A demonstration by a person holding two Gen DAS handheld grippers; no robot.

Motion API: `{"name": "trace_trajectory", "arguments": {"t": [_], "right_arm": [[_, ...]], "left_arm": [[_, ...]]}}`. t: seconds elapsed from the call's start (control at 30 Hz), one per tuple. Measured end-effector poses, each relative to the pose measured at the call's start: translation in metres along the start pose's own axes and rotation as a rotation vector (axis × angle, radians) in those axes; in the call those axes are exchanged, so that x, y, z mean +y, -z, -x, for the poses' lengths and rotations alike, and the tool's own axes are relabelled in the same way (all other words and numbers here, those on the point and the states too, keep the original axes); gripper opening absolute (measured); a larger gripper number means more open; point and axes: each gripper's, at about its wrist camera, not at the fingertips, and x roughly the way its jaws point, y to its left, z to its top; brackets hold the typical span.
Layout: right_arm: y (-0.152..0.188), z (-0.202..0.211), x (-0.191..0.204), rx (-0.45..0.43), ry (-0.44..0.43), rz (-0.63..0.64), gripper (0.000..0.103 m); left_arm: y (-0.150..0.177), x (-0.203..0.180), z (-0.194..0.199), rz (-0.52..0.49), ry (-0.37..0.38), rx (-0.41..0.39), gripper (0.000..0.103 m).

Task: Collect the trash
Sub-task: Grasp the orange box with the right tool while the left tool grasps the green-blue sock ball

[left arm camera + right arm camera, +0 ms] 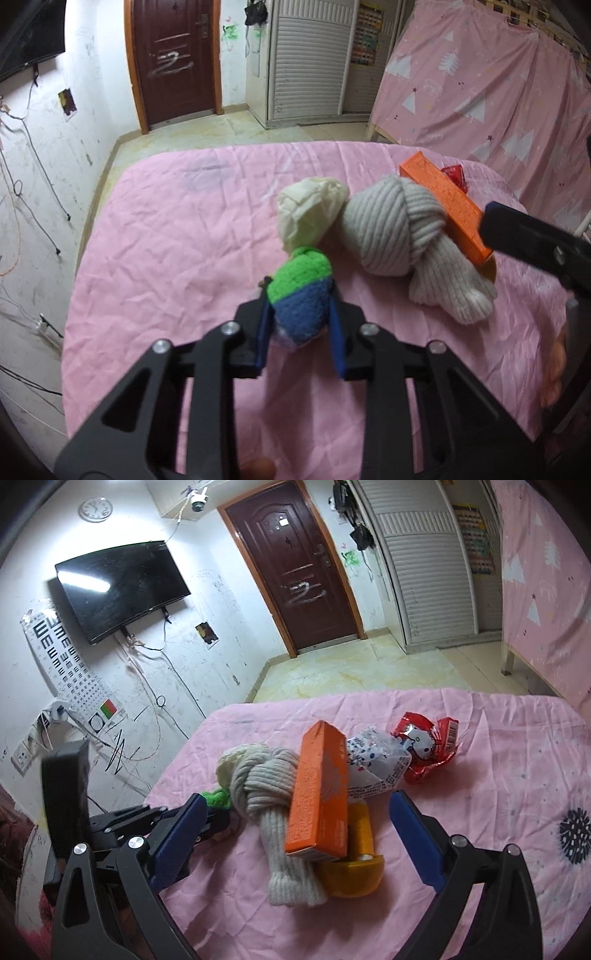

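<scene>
On a pink-covered table (166, 236) lies a pile. My left gripper (301, 295) is shut on a green-and-blue knitted sock (301, 291). Behind it lie a cream crumpled wad (310, 210), a knotted grey ribbed sock (391, 229) and an orange box (447, 203). My right gripper (295, 805) is open, its blue fingers (417, 834) astride the orange box (321, 794), the grey sock (266, 786) and a yellow cup-like object (354, 871). A clear printed wrapper (373, 764) and a red Hello Kitty wrapper (424, 746) lie behind the box. The left gripper shows at the left there (207, 812).
The table's far edge (369, 696) drops to a tiled floor (351, 672). A brown door (295, 572), a white louvred wardrobe (424, 561) and a pink curtain (480, 85) stand beyond. A TV (122, 583) and loose cables hang on the left wall.
</scene>
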Motion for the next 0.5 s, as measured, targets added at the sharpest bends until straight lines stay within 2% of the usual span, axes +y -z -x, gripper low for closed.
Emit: {"name": "trace_trajectory", "arguments": {"t": [0.1, 0.2, 0.37, 0.43, 0.5], "right_arm": [[0.000, -0.002, -0.014, -0.003, 0.002, -0.054, 0.089], [0.001, -0.005, -0.022, 0.012, 0.007, -0.075, 0.065], [0.003, -0.010, -0.027, 0.037, -0.027, -0.087, 0.053], [0.003, -0.013, -0.026, 0.053, -0.053, -0.087, 0.037], [0.004, -0.012, -0.026, 0.053, -0.072, -0.086, 0.026]], "left_arm": [[0.001, -0.004, 0.001, -0.014, -0.011, -0.006, 0.020], [0.001, -0.006, 0.000, -0.010, -0.011, -0.008, 0.020], [0.002, -0.006, 0.000, -0.011, -0.018, -0.009, 0.020], [0.002, -0.007, 0.000, -0.009, -0.022, -0.010, 0.020], [0.002, -0.008, 0.002, -0.003, -0.026, -0.011, 0.020]]}}
